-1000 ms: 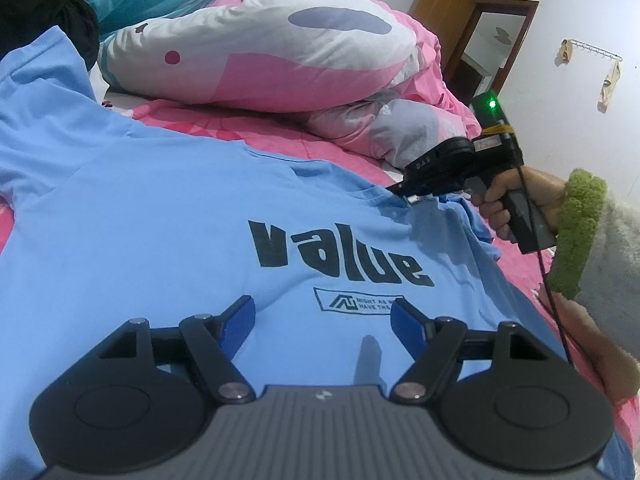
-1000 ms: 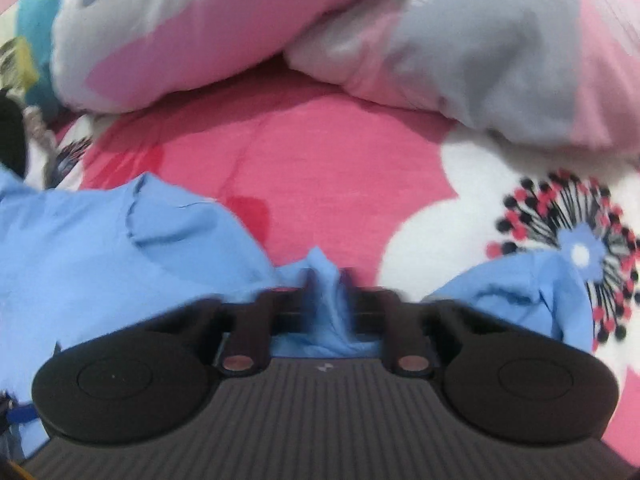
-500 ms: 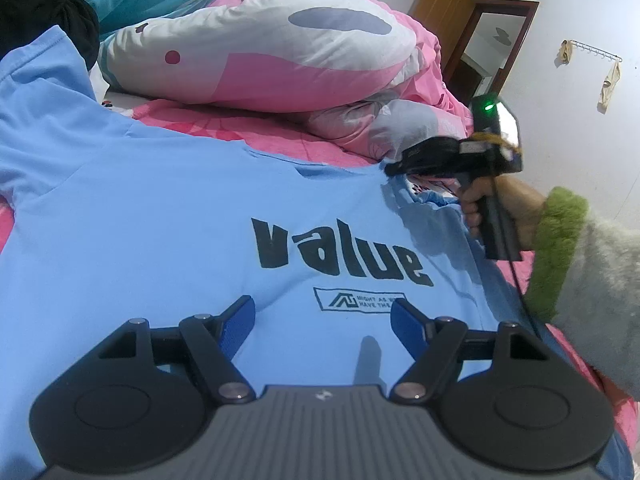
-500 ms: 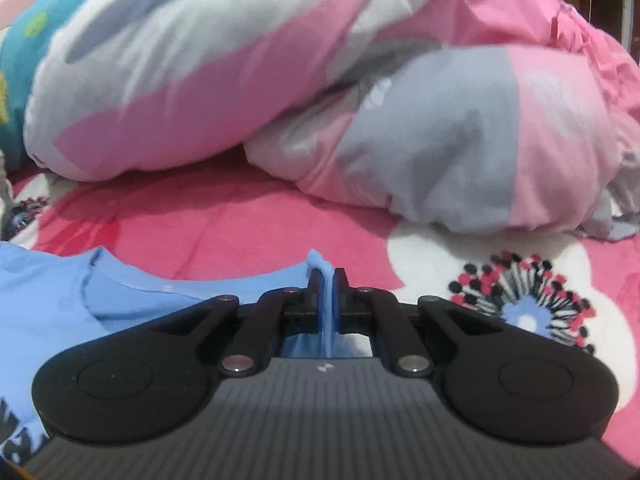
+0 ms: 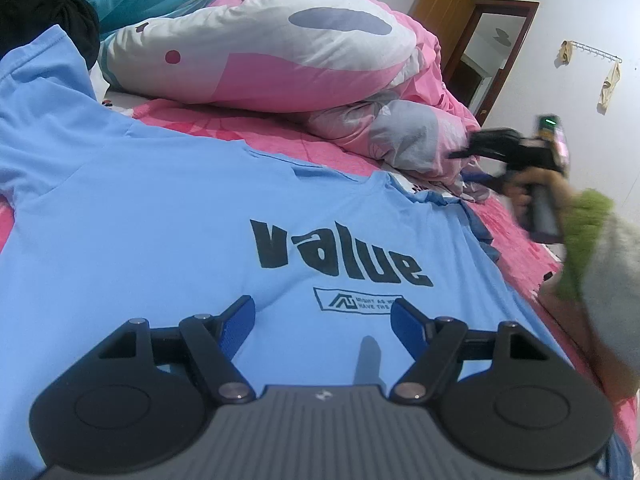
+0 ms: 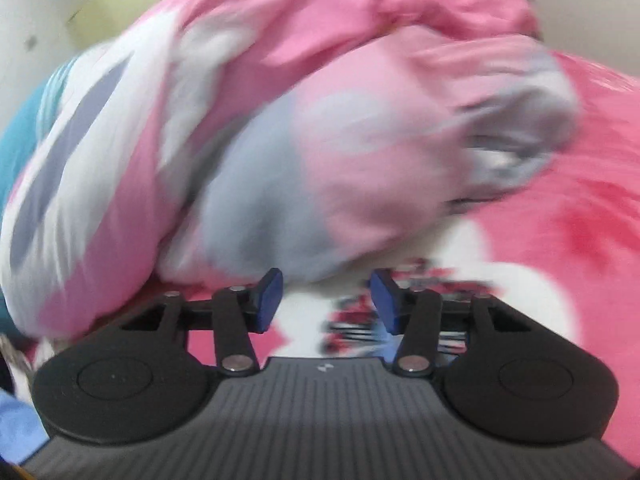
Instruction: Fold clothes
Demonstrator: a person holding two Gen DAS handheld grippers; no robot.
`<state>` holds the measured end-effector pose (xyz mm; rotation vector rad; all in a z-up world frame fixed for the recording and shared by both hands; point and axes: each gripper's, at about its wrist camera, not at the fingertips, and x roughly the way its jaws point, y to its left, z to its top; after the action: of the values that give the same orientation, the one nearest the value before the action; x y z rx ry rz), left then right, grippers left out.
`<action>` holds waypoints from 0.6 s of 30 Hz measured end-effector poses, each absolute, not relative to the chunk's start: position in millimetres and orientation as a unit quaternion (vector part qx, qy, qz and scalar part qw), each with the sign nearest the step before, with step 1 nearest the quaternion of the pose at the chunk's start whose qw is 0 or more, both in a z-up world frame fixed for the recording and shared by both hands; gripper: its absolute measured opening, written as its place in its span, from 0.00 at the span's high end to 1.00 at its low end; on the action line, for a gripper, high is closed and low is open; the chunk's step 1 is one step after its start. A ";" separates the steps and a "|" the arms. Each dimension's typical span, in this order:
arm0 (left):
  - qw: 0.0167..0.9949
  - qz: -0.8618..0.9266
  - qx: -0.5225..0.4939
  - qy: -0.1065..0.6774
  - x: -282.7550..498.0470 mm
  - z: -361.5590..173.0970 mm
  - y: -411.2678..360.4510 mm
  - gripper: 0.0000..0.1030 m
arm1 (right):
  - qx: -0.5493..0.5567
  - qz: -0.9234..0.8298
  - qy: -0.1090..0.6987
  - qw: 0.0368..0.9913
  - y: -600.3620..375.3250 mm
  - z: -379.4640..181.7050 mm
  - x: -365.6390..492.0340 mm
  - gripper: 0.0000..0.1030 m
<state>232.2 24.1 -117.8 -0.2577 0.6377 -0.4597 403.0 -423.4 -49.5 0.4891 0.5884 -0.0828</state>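
A light blue T-shirt (image 5: 168, 216) printed "value" lies spread front-up on the pink bed. My left gripper (image 5: 322, 314) hovers open over its lower chest, nothing between the blue pads. In the left wrist view my right gripper (image 5: 472, 150) appears blurred at the far right, held by a hand in a green-cuffed sleeve, clear of the shirt's right shoulder. In its own view the right gripper (image 6: 326, 292) has its jaws opening with nothing between them, aimed at the bunched duvet. A scrap of blue shirt (image 6: 16, 428) shows at the bottom left there.
A rolled pink, white and grey duvet (image 5: 260, 64) lies across the bed behind the shirt. A black garment (image 5: 44, 20) sits at the top left. The pink flowered sheet (image 6: 580, 260) spreads to the right. A wooden door (image 5: 444, 12) and a wall rack (image 5: 592, 56) stand beyond.
My right gripper let go of the shirt's shoulder fabric, opened, rolled and swung away to the right toward the duvet. The shirt's shoulder now lies flat. My left gripper stayed still.
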 end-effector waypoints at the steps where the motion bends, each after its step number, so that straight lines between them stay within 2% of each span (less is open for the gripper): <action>1: 0.916 -0.223 -0.125 0.310 232.2 -117.9 24.2 0.26 | 0.251 -0.055 0.293 0.921 -438.0 -46.5 394.0 0.50; 8: 0.917 -0.221 -0.119 0.310 231.7 -118.3 22.6 0.26 | 0.359 -0.083 0.399 0.840 -485.5 -74.8 335.3 0.50; 14: 0.915 -0.223 -0.129 0.309 232.1 -116.0 25.3 0.26 | 0.282 -0.027 0.416 0.864 -457.6 -65.8 325.9 0.50; 18: 0.915 -0.215 -0.129 0.316 229.5 -91.7 18.4 0.26 | 0.226 0.013 0.418 0.880 -442.4 -59.4 334.4 0.50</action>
<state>229.5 18.4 -91.7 -0.2646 0.6506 -0.4435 334.4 -442.4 -59.4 0.4710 0.8713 0.0280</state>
